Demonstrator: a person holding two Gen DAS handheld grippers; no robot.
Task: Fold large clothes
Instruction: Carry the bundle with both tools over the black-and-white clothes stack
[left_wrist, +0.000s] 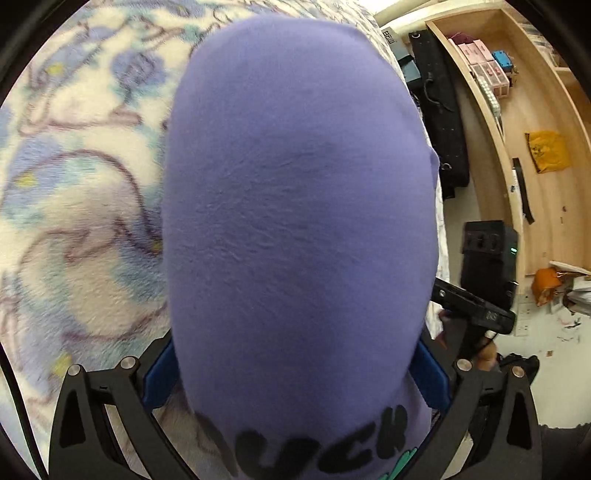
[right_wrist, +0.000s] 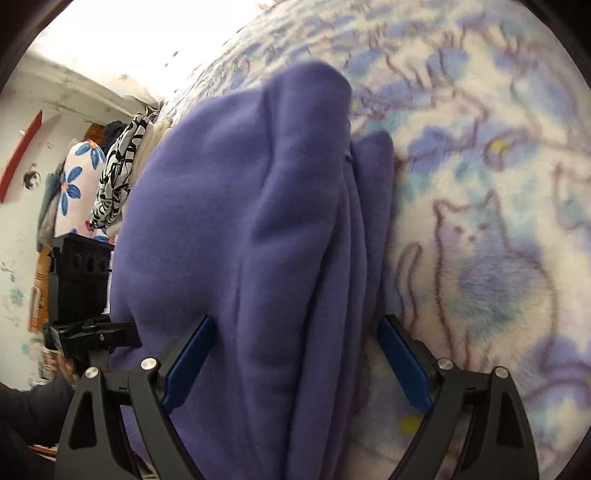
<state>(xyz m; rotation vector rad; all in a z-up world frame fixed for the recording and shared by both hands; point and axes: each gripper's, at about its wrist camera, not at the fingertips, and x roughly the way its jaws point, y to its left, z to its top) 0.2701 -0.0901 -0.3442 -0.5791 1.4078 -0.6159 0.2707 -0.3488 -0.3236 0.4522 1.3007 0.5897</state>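
Note:
A purple sweatshirt with black lettering fills the middle of the left wrist view, lying over a fleece blanket with a blue cat and flower print. My left gripper is open; the cloth lies between and over its blue pads. In the right wrist view the same purple garment lies folded in several layers. My right gripper is open and straddles the folded edge, with its blue pads on either side of the cloth.
The other gripper shows at the right edge of the bed. A wooden shelf unit with boxes and a black bag stand beyond the bed. Patterned clothes are piled at the left.

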